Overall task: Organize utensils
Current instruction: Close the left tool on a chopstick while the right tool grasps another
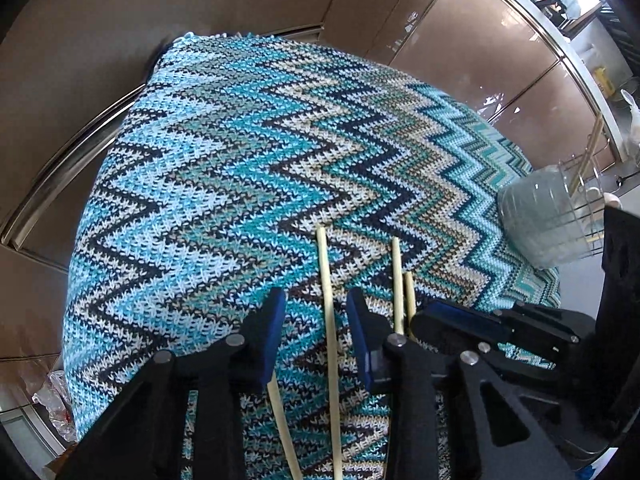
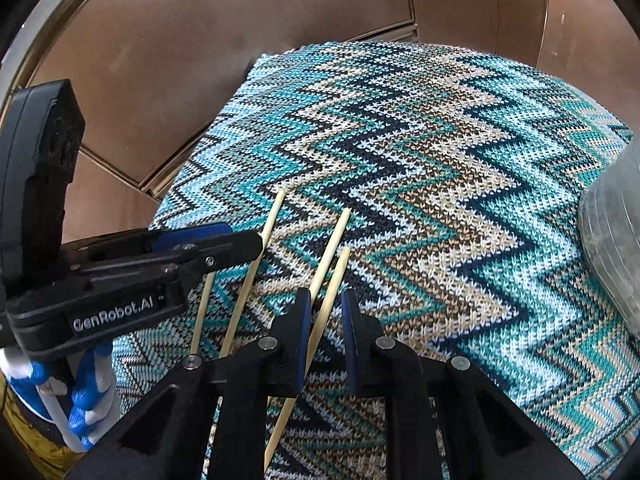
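Observation:
Several pale wooden chopsticks lie on a blue zigzag knit cloth (image 1: 224,168). In the left wrist view my left gripper (image 1: 318,332) points down at the cloth. One chopstick (image 1: 326,280) runs between its blue pads without touching them, and a second chopstick (image 1: 282,420) lies under the left finger. In the right wrist view my right gripper (image 2: 326,332) stands over another chopstick (image 2: 334,284), which lies in the narrow gap between the pads with space on the right. Its neighbour (image 2: 332,240) slips behind the left finger. The two grippers stand side by side.
A clear plastic container (image 1: 536,220) with a wire holder (image 1: 580,184) and upright sticks stands at the cloth's right edge; its wall (image 2: 612,232) shows in the right wrist view. Brown cabinet fronts (image 1: 480,40) lie beyond the cloth. A gloved hand (image 2: 86,392) holds the left gripper.

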Motion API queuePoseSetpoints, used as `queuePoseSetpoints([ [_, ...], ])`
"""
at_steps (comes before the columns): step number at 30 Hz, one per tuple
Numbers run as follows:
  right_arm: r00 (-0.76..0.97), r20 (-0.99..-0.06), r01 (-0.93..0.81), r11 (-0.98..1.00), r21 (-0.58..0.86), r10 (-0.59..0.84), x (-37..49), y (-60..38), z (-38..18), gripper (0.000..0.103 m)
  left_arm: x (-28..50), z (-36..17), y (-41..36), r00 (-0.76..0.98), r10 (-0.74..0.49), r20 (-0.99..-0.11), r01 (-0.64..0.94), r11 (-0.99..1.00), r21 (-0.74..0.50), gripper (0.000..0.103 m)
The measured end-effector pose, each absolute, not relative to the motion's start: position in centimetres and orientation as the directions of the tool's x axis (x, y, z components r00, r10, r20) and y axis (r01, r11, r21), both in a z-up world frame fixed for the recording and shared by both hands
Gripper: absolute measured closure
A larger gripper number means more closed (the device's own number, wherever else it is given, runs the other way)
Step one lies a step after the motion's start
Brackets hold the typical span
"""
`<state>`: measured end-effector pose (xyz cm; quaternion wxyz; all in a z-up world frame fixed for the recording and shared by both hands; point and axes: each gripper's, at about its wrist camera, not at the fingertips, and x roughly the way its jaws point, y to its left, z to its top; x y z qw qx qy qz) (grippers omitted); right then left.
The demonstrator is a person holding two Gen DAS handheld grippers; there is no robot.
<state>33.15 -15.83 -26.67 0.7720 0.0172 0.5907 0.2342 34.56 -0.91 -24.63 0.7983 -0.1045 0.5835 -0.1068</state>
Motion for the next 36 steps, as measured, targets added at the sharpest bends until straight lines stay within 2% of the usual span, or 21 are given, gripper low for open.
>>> queuePoseSetpoints([
  [7,0.182,-0.919,-0.345,0.898,0.272,0.349,34.3,-15.3,-27.3,0.092,35.2,-25.4,-1.1,0.271,-0.286,-0.919,0.039,0.957,-0.286,0.079],
  [25,0.139,-0.927,-0.356,0.891,0.28,0.347,35.7,-14.9,-28.3,0.093,37.0,-25.7,-4.0,0.237,-0.233,-0.943,0.057,0.972,-0.226,0.08],
  [29,0.135,-0.922,-0.351,0.888,0.298,0.363,36.0,-14.9,-28.6,0.093,37.2,-25.9,-4.2,0.24,-0.216,-0.946,0.032,0.976,-0.214,0.089],
  [36,0.143,-0.914,-0.348,0.884,0.313,0.379,35.5,-15.1,-28.6,0.094,37.1,-25.9,-3.9,0.249,-0.209,-0.946,0.008,0.977,-0.214,0.097],
])
